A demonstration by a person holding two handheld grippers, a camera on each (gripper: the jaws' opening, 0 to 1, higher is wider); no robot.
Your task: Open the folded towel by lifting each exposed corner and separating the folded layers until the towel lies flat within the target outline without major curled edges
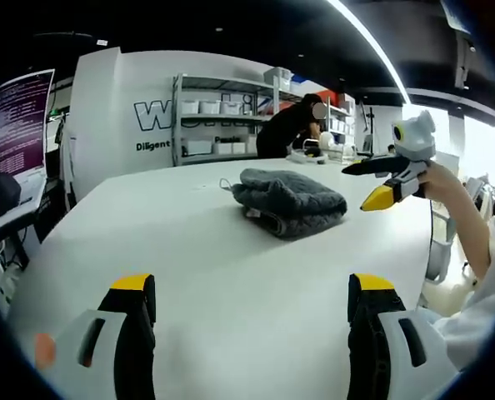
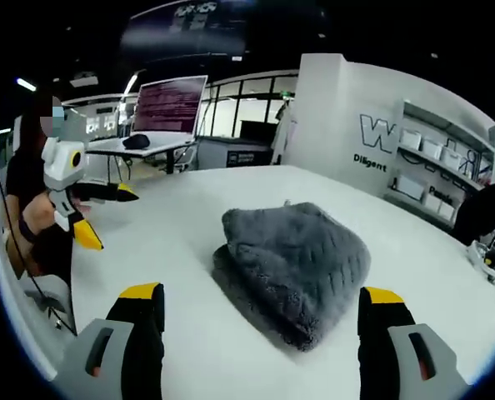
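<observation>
A grey towel (image 1: 289, 202) lies folded in a thick bundle on the white table (image 1: 189, 267), its layers stacked and one edge rolled under. My left gripper (image 1: 252, 287) is open, low over the table and well short of the towel. My right gripper (image 2: 262, 293) is open too, with the towel (image 2: 293, 258) just beyond its jaws and between them in the picture. In the left gripper view the right gripper (image 1: 357, 187) hovers open beside the towel's right side, held by a hand. In the right gripper view the left gripper (image 2: 117, 221) is off to the left, open.
The table (image 2: 172, 242) is wide, with bare surface all round the towel. A person (image 1: 289, 129) stands at white shelves (image 1: 222, 117) behind the far edge. A monitor (image 2: 168, 104) sits on a desk beyond the table. Small items (image 1: 322, 150) lie near the far corner.
</observation>
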